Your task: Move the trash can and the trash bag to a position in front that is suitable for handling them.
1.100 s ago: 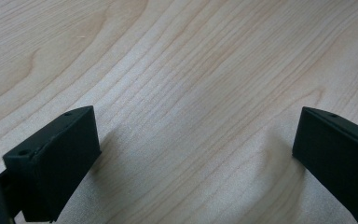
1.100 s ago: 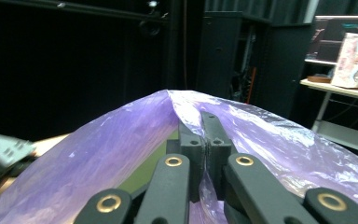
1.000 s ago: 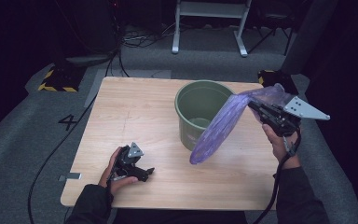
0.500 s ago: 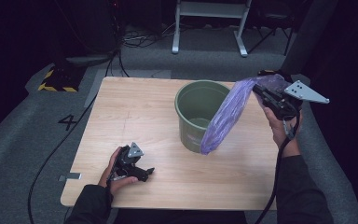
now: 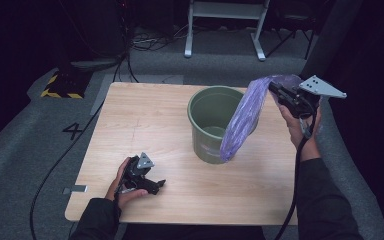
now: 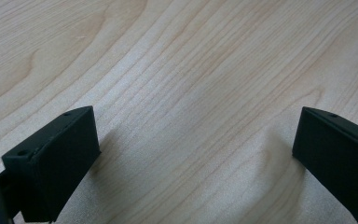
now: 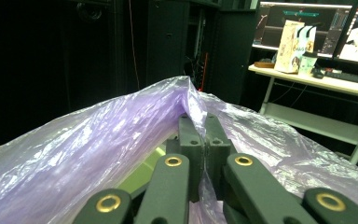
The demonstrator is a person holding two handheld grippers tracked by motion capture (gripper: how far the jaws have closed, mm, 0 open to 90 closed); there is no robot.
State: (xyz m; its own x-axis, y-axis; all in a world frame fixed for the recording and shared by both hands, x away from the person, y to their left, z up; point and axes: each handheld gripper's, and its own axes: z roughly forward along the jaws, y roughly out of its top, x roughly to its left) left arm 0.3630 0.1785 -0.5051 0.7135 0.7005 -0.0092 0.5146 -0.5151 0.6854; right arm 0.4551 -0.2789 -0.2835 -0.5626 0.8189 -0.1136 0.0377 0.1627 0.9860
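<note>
On the left, the left gripper point(image 5: 156, 184) lies on the wooden table point(image 5: 145, 115), its jaws wide apart with nothing between them. In the middle stands the green bucket point(image 5: 212, 125). On the right, the right gripper point(image 5: 275, 90) is clamped on the purple plastic bag point(image 5: 240, 122), which hangs over the bucket's right rim.

1. A light wooden table point(image 5: 170, 115) with visible grain stands on grey carpet point(image 5: 25, 135).
2. A black-and-yellow striped block point(image 5: 60, 86) lies on the floor beyond the table's far left corner.
3. A white metal frame point(image 5: 225, 20) stands behind the table.
4. Lit monitors point(image 7: 307, 23) and a printed carton point(image 7: 291, 42) sit on a pale desk point(image 7: 317, 79).
</note>
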